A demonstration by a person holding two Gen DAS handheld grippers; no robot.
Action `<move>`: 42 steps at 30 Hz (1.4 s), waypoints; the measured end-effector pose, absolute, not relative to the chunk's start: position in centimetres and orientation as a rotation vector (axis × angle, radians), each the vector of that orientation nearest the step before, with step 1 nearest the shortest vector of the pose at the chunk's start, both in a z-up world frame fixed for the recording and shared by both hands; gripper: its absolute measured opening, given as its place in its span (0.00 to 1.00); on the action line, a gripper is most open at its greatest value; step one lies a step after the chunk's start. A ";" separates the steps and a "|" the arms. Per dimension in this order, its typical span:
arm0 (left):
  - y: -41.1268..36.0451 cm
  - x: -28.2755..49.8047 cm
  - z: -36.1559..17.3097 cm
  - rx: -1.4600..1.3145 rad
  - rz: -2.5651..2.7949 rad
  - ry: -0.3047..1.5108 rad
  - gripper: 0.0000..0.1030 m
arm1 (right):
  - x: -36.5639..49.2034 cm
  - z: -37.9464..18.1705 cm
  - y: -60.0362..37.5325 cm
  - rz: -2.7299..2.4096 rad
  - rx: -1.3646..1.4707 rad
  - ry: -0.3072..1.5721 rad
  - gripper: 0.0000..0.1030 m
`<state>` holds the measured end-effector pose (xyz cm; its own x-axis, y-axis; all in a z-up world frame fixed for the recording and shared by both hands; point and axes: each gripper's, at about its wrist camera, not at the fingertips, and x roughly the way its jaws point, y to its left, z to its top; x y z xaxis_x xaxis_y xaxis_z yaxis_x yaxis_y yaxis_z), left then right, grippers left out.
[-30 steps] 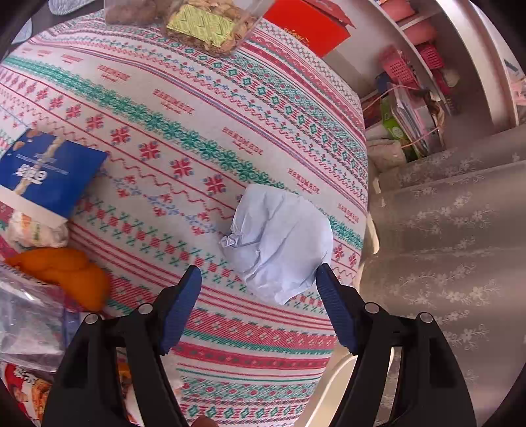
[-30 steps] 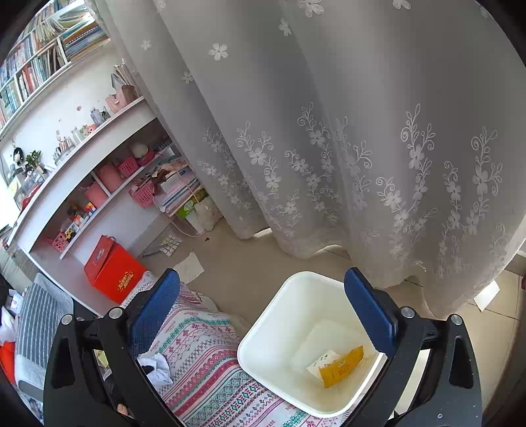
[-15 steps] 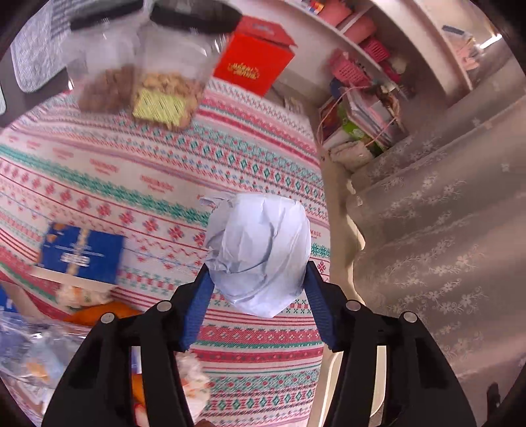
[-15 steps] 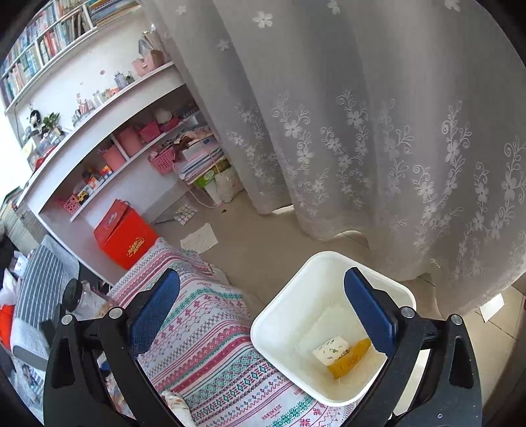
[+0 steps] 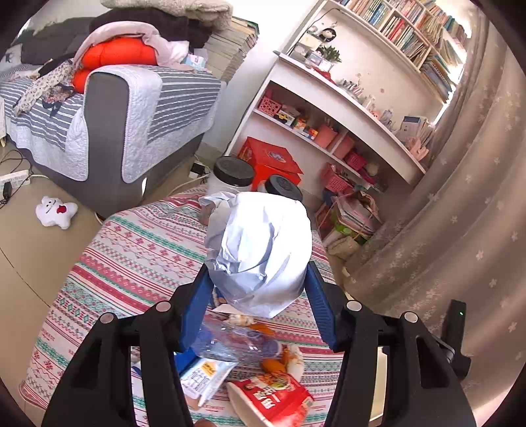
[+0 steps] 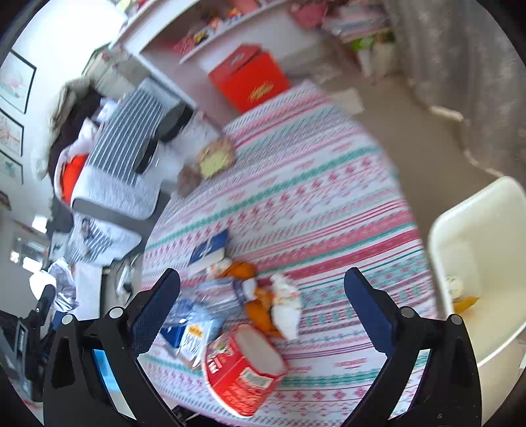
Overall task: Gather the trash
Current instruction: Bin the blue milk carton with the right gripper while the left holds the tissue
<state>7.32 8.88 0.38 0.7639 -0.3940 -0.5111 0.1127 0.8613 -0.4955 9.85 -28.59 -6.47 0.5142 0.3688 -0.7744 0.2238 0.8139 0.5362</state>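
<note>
Lifted off the striped patterned tablecloth (image 5: 138, 256) since the earlier frame, one crumpled pale-blue paper ball (image 5: 259, 253) now sits frame centre, pinched between the left gripper (image 5: 259, 312) pads after its jaws closed in on it. Right gripper (image 6: 263, 315) gapes wide, empty, over one red round snack tub (image 6: 243, 364). One white plastic bin (image 6: 486, 262) at right edge. Two black-lidded jars (image 5: 233, 172) behind the ball.

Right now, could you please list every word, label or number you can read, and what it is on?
Nothing reads clearly.
Red tub: white characters, too warped to read.
Pouch: yellow label, print too small.
Red box: gold mark, blurred.
Tablecloth: small red words, blurred.
Books: spines too small.
</note>
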 end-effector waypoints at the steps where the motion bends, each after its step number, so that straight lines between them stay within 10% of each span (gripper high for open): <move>1: 9.5 7.5 0.1 -0.467 -0.271 0.657 0.54 | 11.4 -7.7 -27.3 0.136 0.661 1.089 0.92; 13: 13.3 6.4 0.7 -0.421 -0.259 0.618 0.55 | 23.3 -18.2 -19.0 0.170 0.833 1.356 0.65; 21: 14.7 6.9 -0.6 -0.457 -0.231 0.660 0.55 | 24.6 -19.5 -16.4 0.181 0.796 1.354 0.16; 42: 14.4 7.1 -0.5 -0.474 -0.174 0.639 0.55 | 16.5 -1.9 -17.1 0.147 0.489 0.790 0.07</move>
<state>7.12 14.36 -0.48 0.7926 -0.2988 -0.5315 0.0125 0.8794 -0.4758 16.50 -17.08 -1.92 0.7000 0.3056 -0.6455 0.0529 0.8791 0.4736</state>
